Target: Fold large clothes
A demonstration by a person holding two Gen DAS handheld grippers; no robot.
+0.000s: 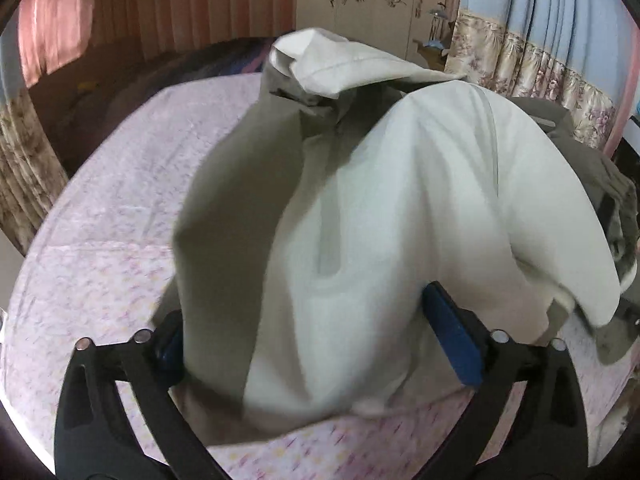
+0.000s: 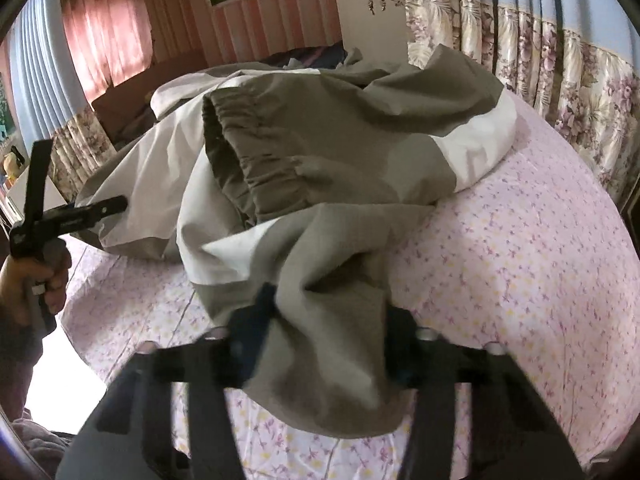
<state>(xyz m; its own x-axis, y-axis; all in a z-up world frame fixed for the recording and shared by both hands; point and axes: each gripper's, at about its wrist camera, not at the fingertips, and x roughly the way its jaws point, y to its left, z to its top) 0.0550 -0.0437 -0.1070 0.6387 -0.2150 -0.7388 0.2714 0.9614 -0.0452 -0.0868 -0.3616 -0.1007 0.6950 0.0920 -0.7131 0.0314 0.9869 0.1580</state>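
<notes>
A large white and olive-grey jacket (image 1: 360,200) lies bunched on a bed with a pink flowered sheet (image 1: 100,240). In the left wrist view my left gripper (image 1: 312,340) has the jacket's white cloth between its blue-padded fingers (image 1: 452,344), which stand wide apart with cloth draped over them. In the right wrist view my right gripper (image 2: 320,332) holds a bunch of the jacket's olive cloth (image 2: 332,320) between its fingers. An elastic cuff (image 2: 240,140) sits on top of the pile. My left gripper (image 2: 116,204) shows at the far left, held by a hand.
The sheet (image 2: 520,260) spreads to the right of the jacket. Flowered curtains (image 2: 560,60) hang at the right, pink curtains (image 2: 108,32) at the back left. A white wardrobe (image 1: 368,0) stands behind the bed. The bed's near edge (image 2: 80,344) drops off at the lower left.
</notes>
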